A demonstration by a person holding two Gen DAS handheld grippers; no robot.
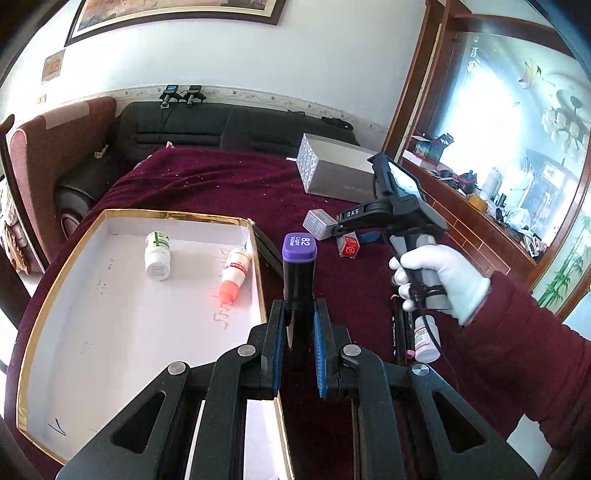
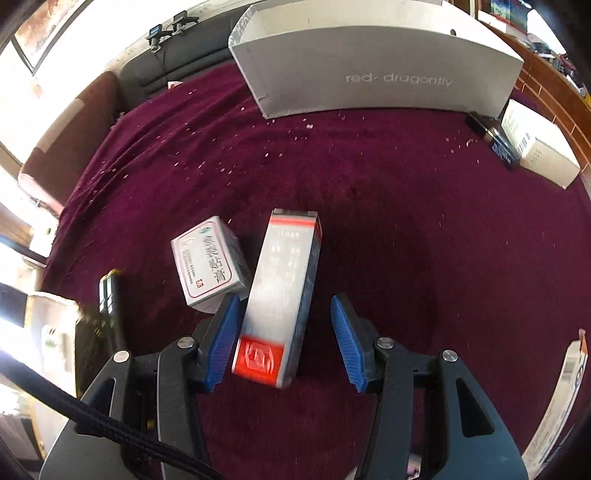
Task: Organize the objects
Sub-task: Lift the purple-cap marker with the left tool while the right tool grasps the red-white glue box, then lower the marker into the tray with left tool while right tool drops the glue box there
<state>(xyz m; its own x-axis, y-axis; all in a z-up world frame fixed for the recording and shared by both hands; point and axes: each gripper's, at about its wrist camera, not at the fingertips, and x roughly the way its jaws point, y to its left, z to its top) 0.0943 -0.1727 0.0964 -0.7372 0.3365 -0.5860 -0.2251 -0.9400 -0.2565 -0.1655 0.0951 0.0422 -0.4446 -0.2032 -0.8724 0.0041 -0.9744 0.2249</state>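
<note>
Between the spread fingers of the right gripper (image 2: 286,339) lies a long medicine box (image 2: 282,295), unheld, on the maroon surface (image 2: 406,221), pointing away. Left gripper (image 1: 300,332) clamps an upright marker (image 1: 299,273) right of the tray (image 1: 33,317).

Behind your work area you have: a dark sofa (image 1: 207,125), a framed picture (image 1: 177,14), a large wood-framed mirror (image 1: 517,155), and a white wall (image 1: 258,55).

Surface: my table under a dark red cloth (image 2: 388,206), speckled with pale crumbs.
Left: white tray (image 1: 110,332) with gold rim.
Back: grey shoebox (image 2: 384,74).
Middle: small white box (image 2: 208,264) beside long red-ended box (image 2: 280,295).
Right edge: cream box (image 2: 539,147).
</note>
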